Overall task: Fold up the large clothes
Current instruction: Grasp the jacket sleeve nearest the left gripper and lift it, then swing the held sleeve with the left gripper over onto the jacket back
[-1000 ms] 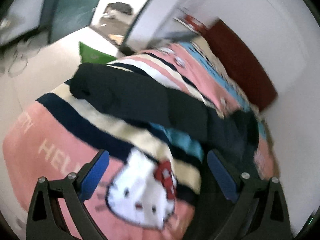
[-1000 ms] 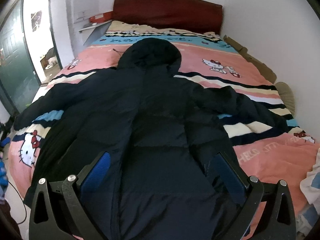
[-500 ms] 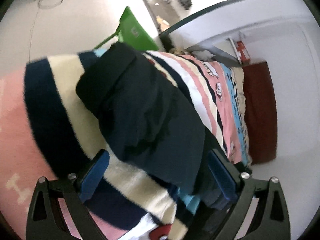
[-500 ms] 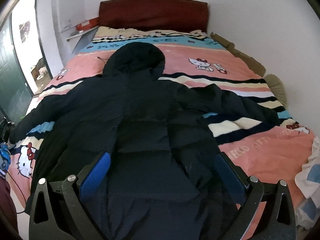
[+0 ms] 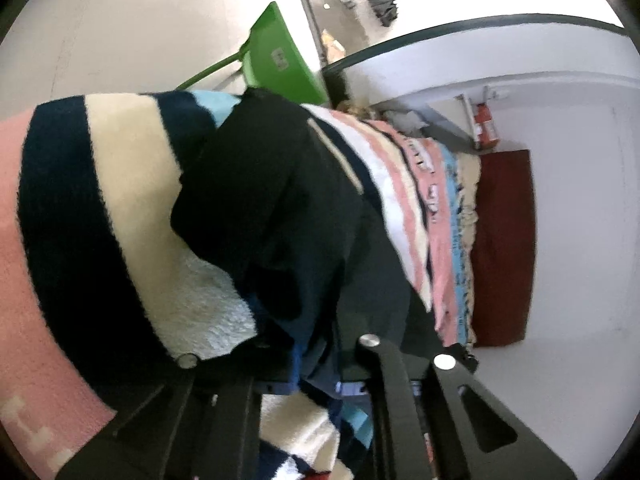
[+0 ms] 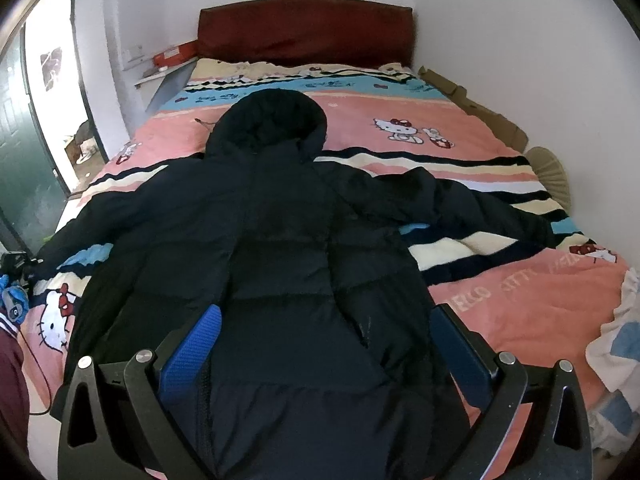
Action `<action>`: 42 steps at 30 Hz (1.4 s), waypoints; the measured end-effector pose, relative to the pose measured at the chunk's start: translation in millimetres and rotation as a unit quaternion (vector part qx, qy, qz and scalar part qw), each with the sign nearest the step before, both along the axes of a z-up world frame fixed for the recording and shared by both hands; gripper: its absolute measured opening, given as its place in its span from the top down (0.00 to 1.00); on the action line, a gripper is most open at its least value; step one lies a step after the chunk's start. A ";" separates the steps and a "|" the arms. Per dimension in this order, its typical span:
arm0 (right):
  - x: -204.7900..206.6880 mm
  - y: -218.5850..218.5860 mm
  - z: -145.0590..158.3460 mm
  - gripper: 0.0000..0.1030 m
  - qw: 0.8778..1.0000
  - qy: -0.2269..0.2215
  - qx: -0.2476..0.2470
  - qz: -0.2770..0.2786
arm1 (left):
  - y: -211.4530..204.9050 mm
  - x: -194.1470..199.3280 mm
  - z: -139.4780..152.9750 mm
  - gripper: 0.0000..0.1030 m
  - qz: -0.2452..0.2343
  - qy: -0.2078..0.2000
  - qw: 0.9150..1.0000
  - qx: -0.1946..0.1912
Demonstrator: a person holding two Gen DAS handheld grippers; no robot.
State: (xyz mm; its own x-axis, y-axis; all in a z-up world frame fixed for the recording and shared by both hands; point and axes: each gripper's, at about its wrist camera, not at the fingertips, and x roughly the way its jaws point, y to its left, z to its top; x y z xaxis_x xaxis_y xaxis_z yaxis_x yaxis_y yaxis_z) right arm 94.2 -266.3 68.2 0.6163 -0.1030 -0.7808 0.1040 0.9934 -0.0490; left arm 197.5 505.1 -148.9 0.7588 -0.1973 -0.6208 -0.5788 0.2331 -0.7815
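since a second ago our left gripper (image 5: 316, 364) closed in and pinched the sleeve (image 5: 256, 208) of the dark hooded coat (image 6: 276, 240), ready to fold it inward. coat lies flat, face down on the bed (image 6: 520, 312). right gripper (image 6: 324, 344) hovers wide apart, holding nothing.

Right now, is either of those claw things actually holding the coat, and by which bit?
The left gripper has closed on the dark jacket at its left sleeve, near the cuff end. The right gripper is open above the hem, holding nothing.
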 end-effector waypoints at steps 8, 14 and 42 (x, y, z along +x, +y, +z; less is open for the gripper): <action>1.2 1.4 5.3 0.01 1.000 -0.013 0.009 0.014 | -5.1 -6.1 36.8 0.95 -0.011 -0.077 0.997 0.026; -2.0 -9.4 -1.4 0.01 1.000 -0.010 0.021 0.008 | -9.1 -9.5 53.6 0.95 -0.025 -0.095 0.994 0.045; -36.7 -105.6 -9.2 0.01 0.996 -0.059 0.062 -0.026 | -267.4 74.1 246.0 0.96 -0.231 -0.205 0.931 0.193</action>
State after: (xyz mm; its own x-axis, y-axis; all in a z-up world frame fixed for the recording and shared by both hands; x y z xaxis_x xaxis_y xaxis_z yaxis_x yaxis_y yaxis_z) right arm 57.5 -371.9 59.0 0.7007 -0.0443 -0.7121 0.1525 0.9843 0.0888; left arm 271.6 237.7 97.1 0.8374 -0.3829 -0.3900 -0.0188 0.6929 -0.7208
